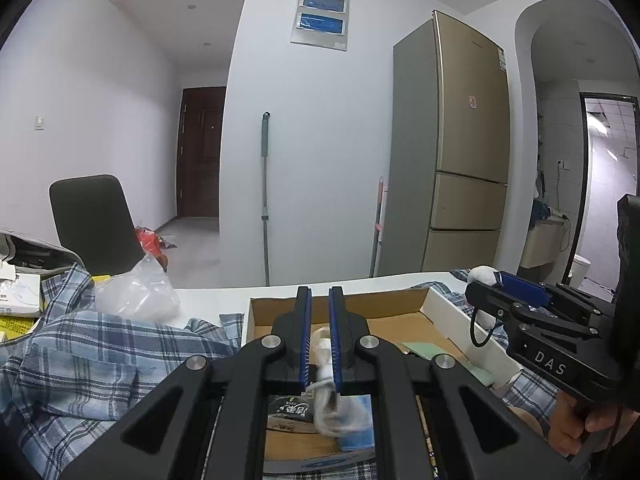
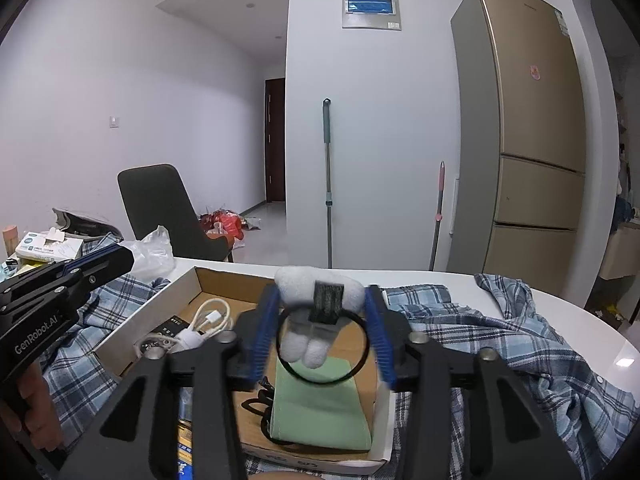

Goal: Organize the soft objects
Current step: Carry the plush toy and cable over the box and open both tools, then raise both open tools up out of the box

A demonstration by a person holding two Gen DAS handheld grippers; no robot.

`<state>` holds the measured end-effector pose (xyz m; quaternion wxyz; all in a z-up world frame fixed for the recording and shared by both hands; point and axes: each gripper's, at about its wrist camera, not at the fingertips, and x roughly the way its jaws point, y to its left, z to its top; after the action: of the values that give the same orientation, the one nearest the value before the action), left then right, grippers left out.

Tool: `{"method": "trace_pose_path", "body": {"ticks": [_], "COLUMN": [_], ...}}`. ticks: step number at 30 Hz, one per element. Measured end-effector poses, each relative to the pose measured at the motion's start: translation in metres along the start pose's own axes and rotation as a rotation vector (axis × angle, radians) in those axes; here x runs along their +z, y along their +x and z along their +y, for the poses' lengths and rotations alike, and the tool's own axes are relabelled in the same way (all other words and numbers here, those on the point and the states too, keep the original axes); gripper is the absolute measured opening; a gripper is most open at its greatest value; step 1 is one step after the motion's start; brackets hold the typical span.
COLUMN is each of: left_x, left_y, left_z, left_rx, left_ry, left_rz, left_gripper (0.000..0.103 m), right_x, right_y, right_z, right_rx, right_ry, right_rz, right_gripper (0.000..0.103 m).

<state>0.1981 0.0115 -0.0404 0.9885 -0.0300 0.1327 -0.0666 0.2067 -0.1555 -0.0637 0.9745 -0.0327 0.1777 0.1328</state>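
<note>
A white plush toy (image 2: pixel 316 288) with a dark patch and a black ring (image 2: pixel 320 344) around it hangs between the pads of my right gripper (image 2: pixel 322 292). The jaws stand open and the toy is over the open cardboard box (image 2: pixel 148 312). From the left wrist the toy (image 1: pixel 482 276) shows at the right gripper's tip (image 1: pixel 480 290). My left gripper (image 1: pixel 316 290) is shut above the box (image 1: pixel 440 304). A white cord-like thing (image 1: pixel 323 364) shows in the slit between its pads; I cannot tell whether it is pinched or lies in the box.
The box holds a white charger cable (image 2: pixel 210 316), a dark packet (image 2: pixel 172 326) and a green pouch (image 2: pixel 320 400). A blue plaid shirt (image 2: pixel 500 340) lies around the box on the white table. A plastic bag (image 1: pixel 136 292), a tissue box (image 2: pixel 48 246) and a dark chair (image 1: pixel 94 220) are to the left.
</note>
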Motion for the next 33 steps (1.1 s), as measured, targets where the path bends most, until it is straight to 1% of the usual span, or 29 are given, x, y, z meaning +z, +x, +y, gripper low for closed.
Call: {"method": "trace_pose_path", "body": {"ticks": [1, 2, 3, 4, 5, 8, 18, 19, 20, 21, 22, 23, 29, 33], "left_x": [0.0, 0.0, 0.0, -0.001, -0.001, -0.001, -0.002, -0.001, -0.001, 0.001, 0.005, 0.01, 0.058, 0.083], "left_y": [0.0, 0.001, 0.001, 0.002, 0.003, -0.001, -0.001, -0.002, -0.006, -0.008, -0.008, -0.009, -0.058, -0.101], "left_z": [0.0, 0.0, 0.001, 0.001, 0.001, 0.001, 0.001, 0.001, 0.002, 0.002, 0.001, 0.0, -0.019, -0.035], "left_rx": [0.003, 0.005, 0.007, 0.009, 0.011, 0.042, 0.043, 0.049, 0.057, 0.05, 0.041, 0.04, 0.033, 0.018], "left_ry": [0.0, -0.001, -0.002, -0.003, -0.004, -0.003, -0.002, -0.002, -0.009, -0.012, -0.008, -0.01, 0.018, 0.039], "left_rz": [0.0, 0.001, 0.004, 0.01, 0.014, -0.007, -0.006, -0.011, -0.036, -0.045, -0.03, -0.017, -0.122, -0.185], "left_gripper": [0.011, 0.022, 0.033, 0.056, 0.063, 0.063, 0.063, 0.063, 0.063, 0.063, 0.063, 0.063, 0.063, 0.063], "right_x": [0.0, 0.0, 0.0, 0.0, 0.0, -0.001, -0.001, 0.0, 0.001, 0.005, 0.011, 0.018, 0.063, 0.076], "right_y": [-0.001, -0.001, -0.002, -0.002, -0.001, -0.001, 0.0, 0.0, -0.001, -0.002, -0.006, -0.014, -0.082, -0.129], "right_z": [0.0, 0.0, 0.0, -0.001, -0.001, -0.002, -0.003, -0.003, -0.004, -0.005, -0.006, -0.006, -0.005, 0.001], "right_rx": [0.0, 0.002, 0.003, 0.002, 0.001, -0.003, -0.001, -0.011, -0.036, -0.043, -0.022, -0.008, 0.011, 0.008], "right_ry": [-0.002, -0.002, -0.001, 0.002, 0.004, 0.007, 0.009, 0.005, -0.003, -0.002, 0.004, 0.007, 0.015, -0.02], "right_rz": [-0.002, -0.004, -0.009, -0.01, -0.006, -0.007, -0.002, -0.002, 0.0, 0.009, 0.015, 0.01, -0.104, -0.186], "right_gripper": [0.072, 0.083, 0.083, 0.083, 0.083, 0.083, 0.083, 0.083, 0.083, 0.083, 0.083, 0.083, 0.083, 0.083]}}
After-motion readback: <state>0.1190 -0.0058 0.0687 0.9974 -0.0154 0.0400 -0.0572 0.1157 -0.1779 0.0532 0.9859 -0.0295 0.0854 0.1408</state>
